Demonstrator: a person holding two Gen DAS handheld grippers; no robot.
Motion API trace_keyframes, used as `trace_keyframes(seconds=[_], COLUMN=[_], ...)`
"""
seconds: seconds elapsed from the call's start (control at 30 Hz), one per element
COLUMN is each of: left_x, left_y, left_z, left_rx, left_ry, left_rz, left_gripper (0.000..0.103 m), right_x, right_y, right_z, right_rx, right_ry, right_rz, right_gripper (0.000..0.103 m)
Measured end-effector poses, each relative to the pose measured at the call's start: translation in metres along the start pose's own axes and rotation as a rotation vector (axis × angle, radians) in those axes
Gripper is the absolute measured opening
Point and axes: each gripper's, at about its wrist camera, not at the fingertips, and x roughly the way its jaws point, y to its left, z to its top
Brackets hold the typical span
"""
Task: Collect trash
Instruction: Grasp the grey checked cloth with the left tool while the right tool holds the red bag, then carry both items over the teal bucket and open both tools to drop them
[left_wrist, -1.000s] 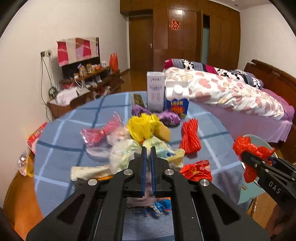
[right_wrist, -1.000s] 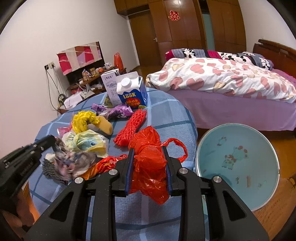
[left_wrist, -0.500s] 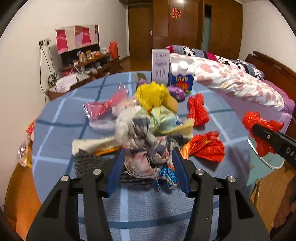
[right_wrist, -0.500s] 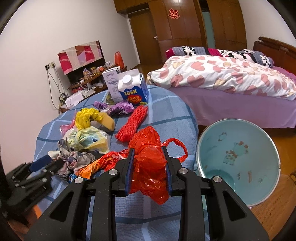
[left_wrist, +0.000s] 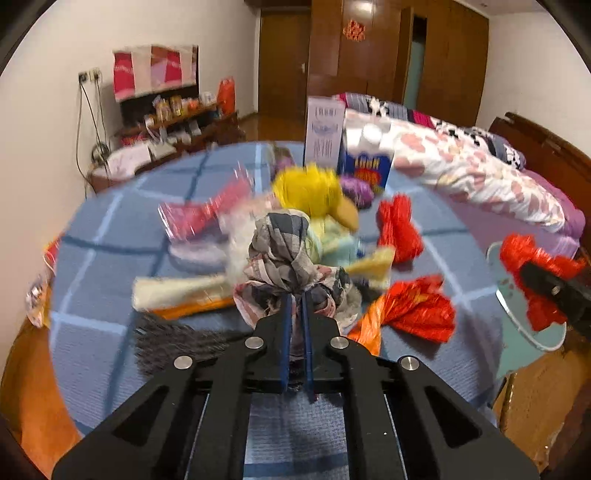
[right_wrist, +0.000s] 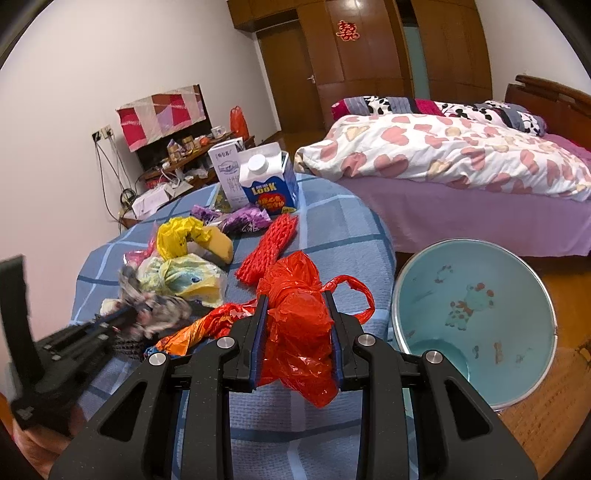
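Observation:
A crumpled grey-and-pink patterned cloth (left_wrist: 284, 251) lies near the front of the trash pile on the blue checked table (left_wrist: 110, 266). My left gripper (left_wrist: 295, 297) is shut on its near end. The right wrist view shows the same left gripper (right_wrist: 122, 315) and the cloth (right_wrist: 162, 314). My right gripper (right_wrist: 295, 295) is shut on a crumpled red plastic bag (right_wrist: 295, 325), held above the table's right edge. From the left wrist view the right gripper (left_wrist: 532, 269) and its red bag (left_wrist: 524, 247) sit at the far right.
Beside the table on the wooden floor stands a light blue basin (right_wrist: 517, 288). The table carries a red foam net (right_wrist: 273, 243), a yellow bag (right_wrist: 177, 236), an orange-red wrapper (left_wrist: 410, 314), a pink wrapper (left_wrist: 199, 218) and two cartons (right_wrist: 269, 184). A bed (right_wrist: 461, 158) stands behind.
My left gripper sank toward the pile, opened around the patterned cloth, then closed on it. The right gripper kept still with the red bag.

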Motion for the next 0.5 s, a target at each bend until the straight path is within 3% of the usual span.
trace_keyframes(seconds=[0.23, 0.5], left_x=[-0.049, -0.055], left_y=[-0.019, -0.075], left_z=[0.024, 0.036], left_rx=[0.033, 0.104], left_ry=[-0.127, -0.136], left_rz=[-0.036, -0.17], left_gripper=[0.005, 0.005], right_x=[-0.018, -0.035], right_y=[-0.016, -0.055], right_z=[0.003, 0.015], right_rx=[0.03, 0.096], right_ry=[-0.045, -0.081], right_rz=[-0.022, -0.112], right_gripper=[0.029, 0.029])
